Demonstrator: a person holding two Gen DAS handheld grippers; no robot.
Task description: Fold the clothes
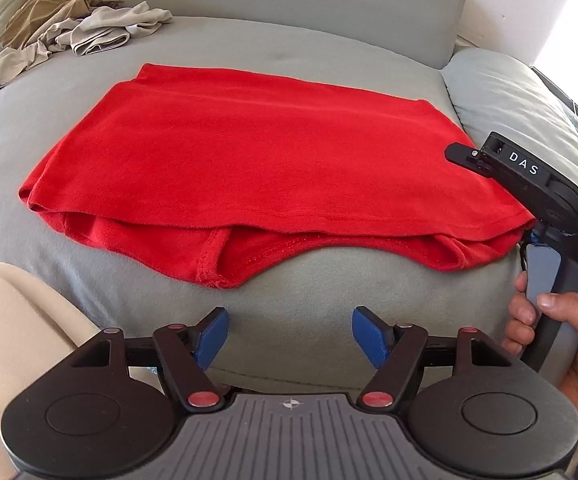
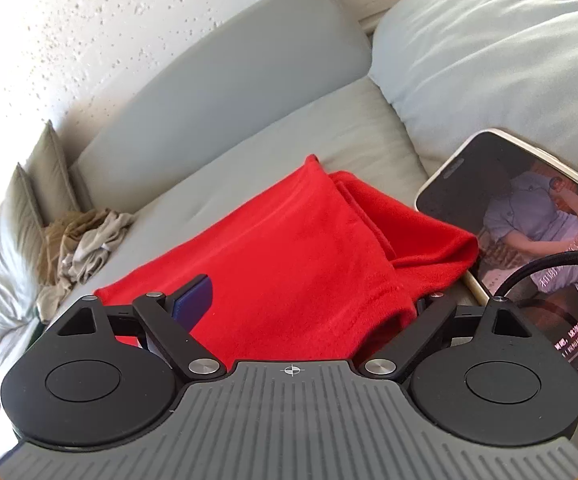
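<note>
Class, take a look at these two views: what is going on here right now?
A person is folding a red garment spread on a grey sofa. The right gripper sits at the garment's right edge, jaws wide with cloth bunched between them. The left gripper hovers open in front of the near hem, holding nothing. A heap of beige clothes waits at the back, and a phone lies nearby.

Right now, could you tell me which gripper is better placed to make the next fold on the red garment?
Probably the right gripper: its open jaws straddle the red garment's end. The left gripper hovers open over bare sofa cushion, short of the cloth.
</note>
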